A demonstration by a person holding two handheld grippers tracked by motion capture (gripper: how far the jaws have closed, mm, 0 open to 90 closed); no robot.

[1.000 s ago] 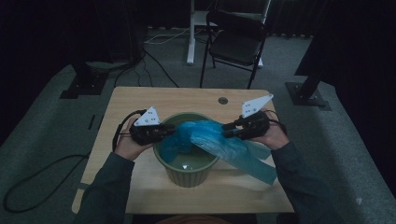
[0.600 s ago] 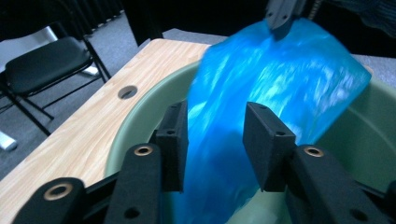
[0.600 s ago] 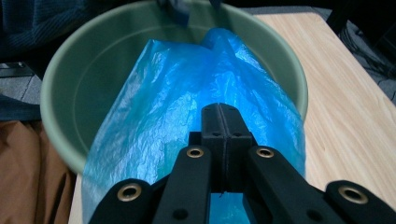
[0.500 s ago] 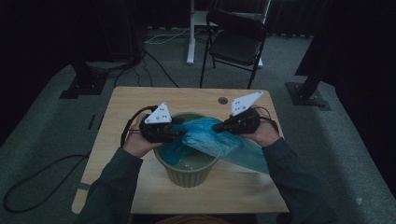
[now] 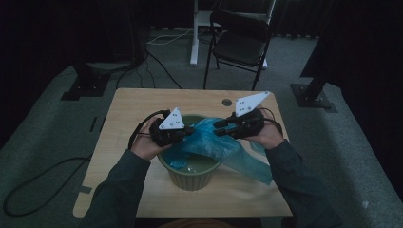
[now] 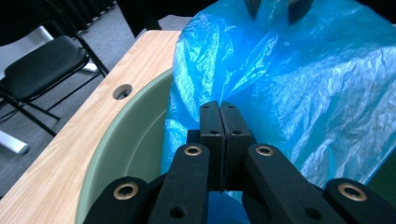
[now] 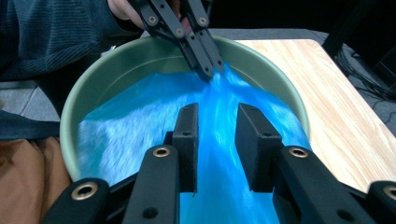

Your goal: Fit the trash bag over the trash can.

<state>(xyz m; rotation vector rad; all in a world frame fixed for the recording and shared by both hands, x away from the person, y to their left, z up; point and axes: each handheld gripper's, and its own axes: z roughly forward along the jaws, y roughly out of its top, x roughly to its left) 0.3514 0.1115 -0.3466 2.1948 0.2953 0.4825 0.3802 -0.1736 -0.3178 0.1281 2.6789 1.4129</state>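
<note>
Over the green bin (image 5: pixel 190 173), at its nine o'clock rim, the left gripper (image 6: pixel 219 109) has just pinched the blue bag (image 5: pixel 214 142) while the right gripper (image 7: pixel 215 133) has just part-opened, freeing it for regripping.

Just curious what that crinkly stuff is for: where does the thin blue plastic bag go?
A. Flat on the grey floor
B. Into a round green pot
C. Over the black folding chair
B: the thin blue plastic bag drapes into the round green pot.

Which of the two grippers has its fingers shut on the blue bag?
The left gripper: its fingers meet, pinching the blue bag at the green bucket's rim. The right gripper shows a gap, bag unpinched.
</note>
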